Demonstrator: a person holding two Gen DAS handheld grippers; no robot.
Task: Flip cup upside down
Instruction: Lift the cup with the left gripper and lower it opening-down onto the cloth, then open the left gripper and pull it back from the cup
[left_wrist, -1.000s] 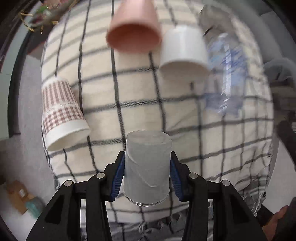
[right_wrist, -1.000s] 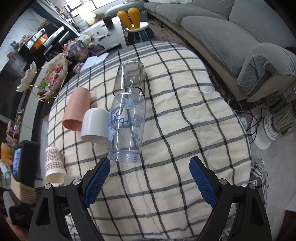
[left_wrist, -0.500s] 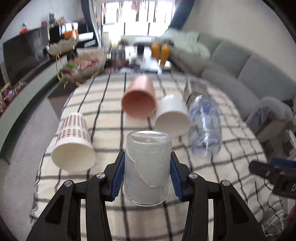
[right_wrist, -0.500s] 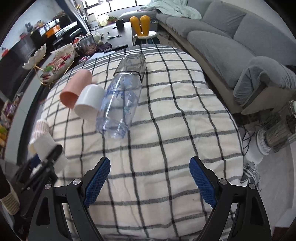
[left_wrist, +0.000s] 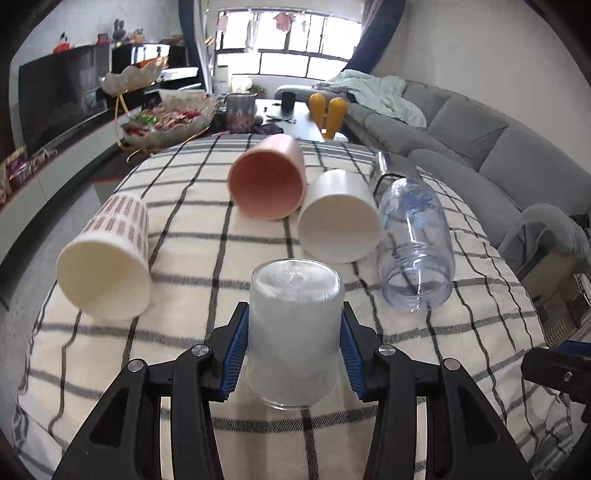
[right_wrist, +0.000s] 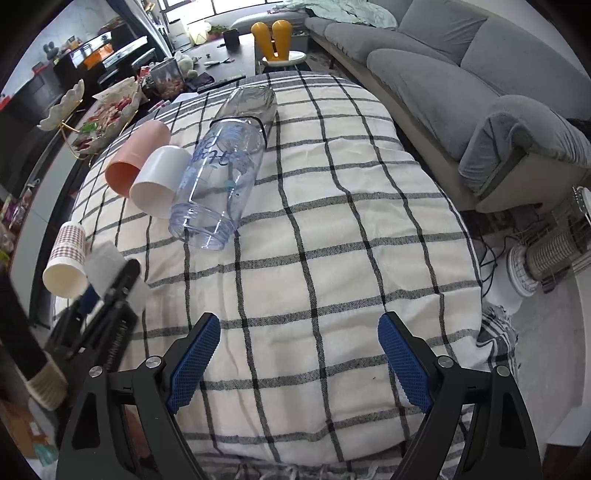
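Observation:
My left gripper (left_wrist: 293, 345) is shut on a frosted clear cup (left_wrist: 293, 332). The cup is upside down, base on top and rim at the bottom, near the front of the checked cloth (left_wrist: 192, 240); I cannot tell if the rim touches it. In the right wrist view the same cup (right_wrist: 110, 271) shows blurred at the left edge, held by the left gripper (right_wrist: 107, 291). My right gripper (right_wrist: 299, 360) is open and empty above the front of the cloth (right_wrist: 332, 221).
Lying on their sides on the cloth are a checked paper cup (left_wrist: 107, 258), a pink cup (left_wrist: 267, 177), a white cup (left_wrist: 338, 218) and a clear bottle (left_wrist: 415, 240). A grey sofa (right_wrist: 480, 74) stands right. A heater (right_wrist: 546, 254) stands on the floor.
My left gripper has tilted up from looking down at the cloth to looking level across the table, turning the cup upright-inverted. My right gripper has drawn back a little.

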